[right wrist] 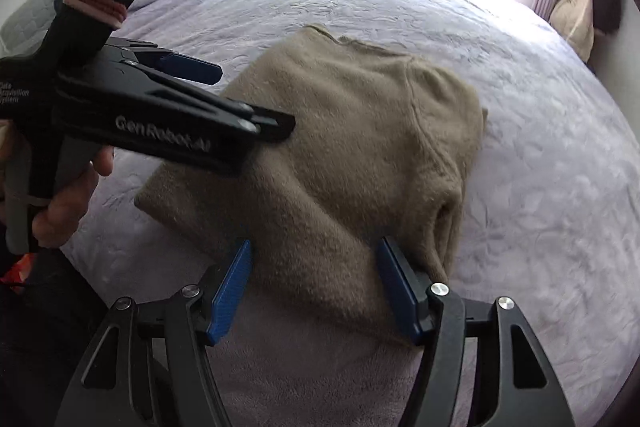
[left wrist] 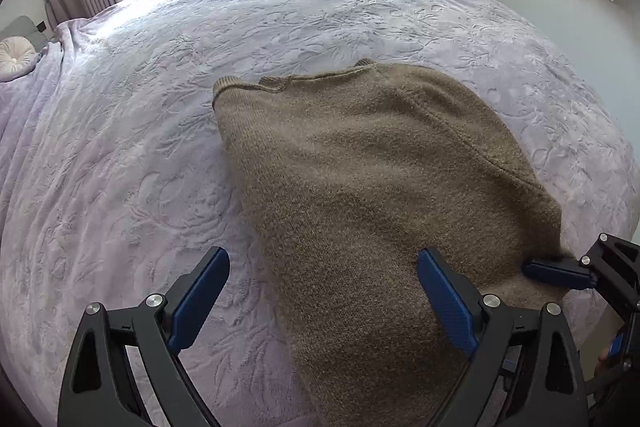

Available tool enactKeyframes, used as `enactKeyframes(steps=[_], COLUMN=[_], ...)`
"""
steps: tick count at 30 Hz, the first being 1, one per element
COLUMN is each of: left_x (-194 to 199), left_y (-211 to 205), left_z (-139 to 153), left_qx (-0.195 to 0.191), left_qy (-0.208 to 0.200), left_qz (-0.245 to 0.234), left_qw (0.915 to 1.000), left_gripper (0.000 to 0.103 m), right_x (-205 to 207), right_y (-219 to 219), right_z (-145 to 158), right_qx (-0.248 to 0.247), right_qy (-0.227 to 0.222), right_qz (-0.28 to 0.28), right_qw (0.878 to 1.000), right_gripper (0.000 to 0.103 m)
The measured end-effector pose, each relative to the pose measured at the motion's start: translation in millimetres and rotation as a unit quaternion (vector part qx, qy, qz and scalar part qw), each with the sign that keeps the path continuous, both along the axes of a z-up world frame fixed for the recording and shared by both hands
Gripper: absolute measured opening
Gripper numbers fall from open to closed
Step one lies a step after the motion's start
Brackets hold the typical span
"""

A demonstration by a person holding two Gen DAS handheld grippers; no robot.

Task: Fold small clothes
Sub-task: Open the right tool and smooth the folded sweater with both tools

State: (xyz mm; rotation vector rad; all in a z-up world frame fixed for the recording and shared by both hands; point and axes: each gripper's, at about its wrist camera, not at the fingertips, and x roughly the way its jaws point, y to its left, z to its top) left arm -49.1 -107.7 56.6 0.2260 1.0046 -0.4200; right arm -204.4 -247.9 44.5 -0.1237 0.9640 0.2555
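Brown sweater lying centre of the purple bedspread, collar toward 12 o'clock. Left gripper wide open, gripping nothing. Right gripper open too, straddling the hem at 6. Probably best pinching both hem corners evenly, then lifting toward the collar.

We look from both wrists, close above the lavender embossed bedspread, facing the window; both views share the folded tan knit sweater near the bed's near edge.
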Motion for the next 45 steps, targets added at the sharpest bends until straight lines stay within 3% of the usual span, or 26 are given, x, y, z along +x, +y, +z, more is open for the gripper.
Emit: enactKeyframes(steps=[11, 19, 21, 24, 27, 32, 34, 36, 39, 41, 45], left_x=[-12, -23, -24, -27, -31, -31, -23, -10, 17, 30, 33], left_y=[3, 11, 16, 23, 34, 55, 56, 53, 40, 27, 13], left_z=[-3, 10, 8, -4, -12, 13, 21, 23, 10, -7, -31], left_qx=[-0.001, -0.001, -0.006, -0.01, -0.036, -0.07, -0.089, -0.109, -0.129, -0.129, -0.134], left_qy=[-0.003, -0.019, -0.011, 0.003, 0.029, 0.01, 0.011, 0.029, 0.068, 0.104, 0.125], left_qz=[0.001, 0.004, 0.006, 0.006, 0.002, 0.014, 0.012, 0.009, 0.009, 0.014, 0.002], left_qw=[1.0, 0.9998, 0.9999, 0.9999, 0.9989, 0.9974, 0.9959, 0.9936, 0.9893, 0.9861, 0.983], left_gripper=[0.096, 0.096, 0.096, 0.096, 0.096, 0.096, 0.096, 0.096, 0.096, 0.096, 0.096], right_x=[-25, -37, -33, -22, -16, -35, -35, -26, 9, 34, 77], right_y=[-8, 3, 8, 7, -9, -30, -45, -63, -77, -89, -99], right_z=[1, 41, 39, 20, -6, 28, 43, 54, 53, 41, 6], right_qx=[-0.01, -0.007, -0.008, -0.011, -0.002, 0.052, 0.072, 0.092, 0.106, 0.125, 0.156], right_qy=[-0.004, -0.053, -0.057, -0.028, 0.023, -0.01, -0.034, -0.058, -0.055, -0.037, 0.03], right_qz=[-0.006, 0.004, 0.012, 0.009, -0.019, -0.02, -0.038, -0.066, -0.092, -0.111, -0.139], right_qw=[1.0, 0.999, 0.998, 0.999, 1.0, 0.998, 0.996, 0.992, 0.989, 0.985, 0.977], right_gripper=[0.068, 0.07, 0.071, 0.071, 0.071, 0.072, 0.081, 0.081, 0.081, 0.081, 0.081])
